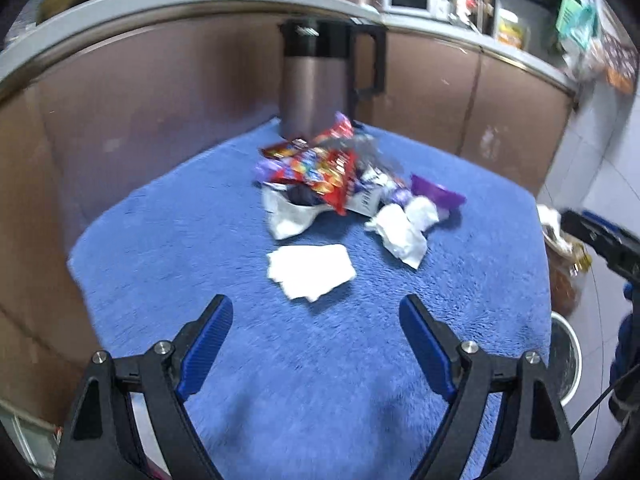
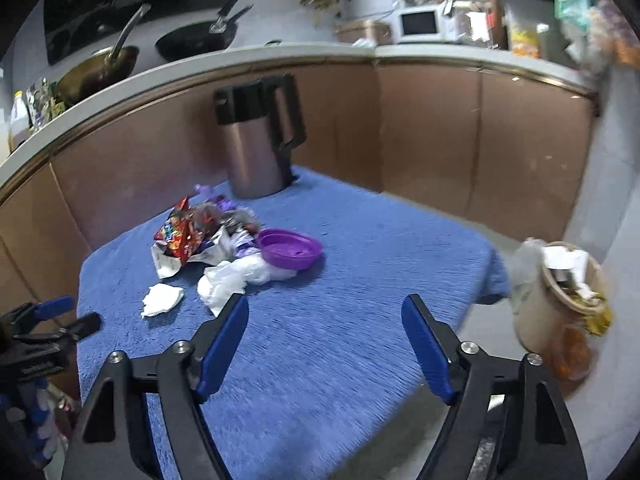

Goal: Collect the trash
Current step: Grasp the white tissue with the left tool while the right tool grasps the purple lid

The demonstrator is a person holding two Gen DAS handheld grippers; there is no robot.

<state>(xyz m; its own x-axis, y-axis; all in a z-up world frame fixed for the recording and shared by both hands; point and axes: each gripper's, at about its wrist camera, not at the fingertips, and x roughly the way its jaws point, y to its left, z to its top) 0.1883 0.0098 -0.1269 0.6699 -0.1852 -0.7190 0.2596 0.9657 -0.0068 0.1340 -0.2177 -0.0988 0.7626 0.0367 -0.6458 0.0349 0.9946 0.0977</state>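
Observation:
A pile of trash lies on a blue fuzzy cloth [image 1: 208, 208]: red candy wrappers [image 1: 320, 168] [image 2: 182, 236], a flat white napkin [image 1: 310, 270] [image 2: 162, 299], crumpled white tissue [image 1: 402, 230] [image 2: 232, 278] and a purple bowl [image 1: 436, 194] [image 2: 290, 248]. My left gripper [image 1: 316, 318] is open and empty, above the cloth just short of the flat napkin. My right gripper [image 2: 324, 318] is open and empty, over the cloth's right half, to the right of the tissue. A full trash bin [image 2: 556, 304] stands on the floor off the cloth's right edge.
A steel thermos jug [image 1: 316, 76] [image 2: 256, 144] with a black handle stands at the cloth's far edge behind the pile. Brown cabinets [image 2: 428, 128] under a white counter run behind. Pans [image 2: 196, 40] and a microwave [image 2: 420, 24] sit on the counter.

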